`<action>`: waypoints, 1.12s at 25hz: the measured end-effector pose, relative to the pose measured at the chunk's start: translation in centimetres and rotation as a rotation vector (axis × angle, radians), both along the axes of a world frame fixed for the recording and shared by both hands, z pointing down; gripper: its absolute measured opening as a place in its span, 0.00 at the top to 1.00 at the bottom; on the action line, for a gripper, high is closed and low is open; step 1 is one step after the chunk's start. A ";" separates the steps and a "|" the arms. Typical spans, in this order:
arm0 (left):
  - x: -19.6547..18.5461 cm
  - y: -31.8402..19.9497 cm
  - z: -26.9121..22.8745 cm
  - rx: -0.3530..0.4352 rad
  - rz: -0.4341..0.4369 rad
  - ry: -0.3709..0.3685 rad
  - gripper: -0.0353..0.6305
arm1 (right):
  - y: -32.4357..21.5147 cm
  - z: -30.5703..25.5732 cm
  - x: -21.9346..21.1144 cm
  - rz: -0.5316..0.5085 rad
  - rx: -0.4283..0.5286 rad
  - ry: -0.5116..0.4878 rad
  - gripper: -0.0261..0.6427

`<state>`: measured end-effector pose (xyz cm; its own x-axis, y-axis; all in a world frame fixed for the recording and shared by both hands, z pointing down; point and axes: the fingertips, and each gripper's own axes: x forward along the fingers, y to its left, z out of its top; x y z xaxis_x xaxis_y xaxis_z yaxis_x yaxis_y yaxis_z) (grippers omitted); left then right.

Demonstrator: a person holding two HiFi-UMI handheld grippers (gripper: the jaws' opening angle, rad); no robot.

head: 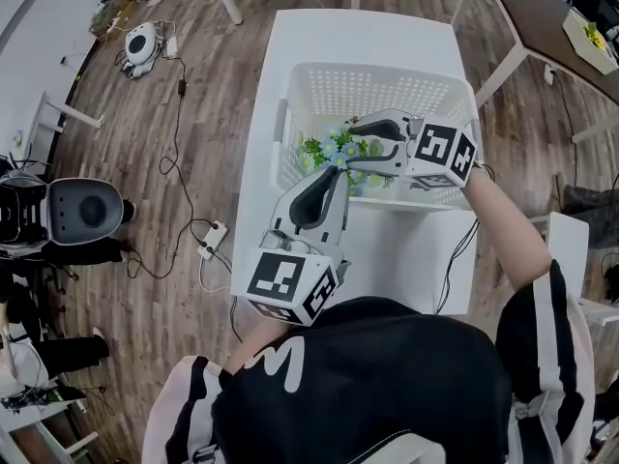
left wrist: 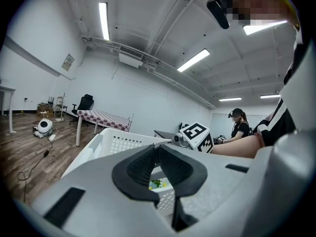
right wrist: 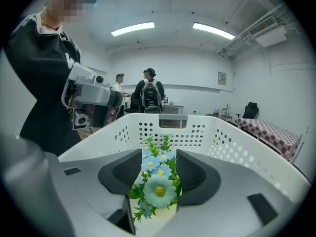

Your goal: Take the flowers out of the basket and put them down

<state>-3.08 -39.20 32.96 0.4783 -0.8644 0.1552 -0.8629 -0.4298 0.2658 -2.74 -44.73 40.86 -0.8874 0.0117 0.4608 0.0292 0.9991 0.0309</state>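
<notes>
Wood-plank floor [head: 155, 104], white walls [left wrist: 39, 43], ceiling strip lights [left wrist: 103, 21], seemingly checkered-cloth table [left wrist: 104, 118].

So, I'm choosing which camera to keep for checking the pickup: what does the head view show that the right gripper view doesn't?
Only the head view: the white table under the basket, and the wooden floor with cables.
Only the right gripper view: two people standing at the back of the room, ceiling lights and a chequered table.
Both: the basket, the blue flowers inside it, the right claw with its pads apart on either side of them, and the left claw nearby.
</notes>
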 end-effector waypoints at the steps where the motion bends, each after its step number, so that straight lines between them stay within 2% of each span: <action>1: 0.1 0.0 0.0 -0.001 0.002 0.001 0.90 | 0.1 0.1 0.0 -0.001 -0.005 0.003 0.65; 11: -0.1 0.0 -0.2 -0.005 0.003 0.009 0.90 | 0.9 3.0 -0.2 -0.050 0.004 0.145 0.62; 18: -0.2 0.2 0.2 -0.010 -0.004 0.019 0.90 | 0.9 4.2 -0.7 -0.036 -0.013 0.148 0.59; 28: -1.0 0.8 0.4 -0.018 -0.026 0.033 0.90 | 0.9 5.9 -1.4 -0.055 -0.036 0.203 0.54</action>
<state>-4.09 -38.41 33.39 0.4605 -0.8740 0.1551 -0.8645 -0.4019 0.3019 -4.13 -43.82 46.71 -0.7739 0.0773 0.6286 0.0858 0.9962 -0.0168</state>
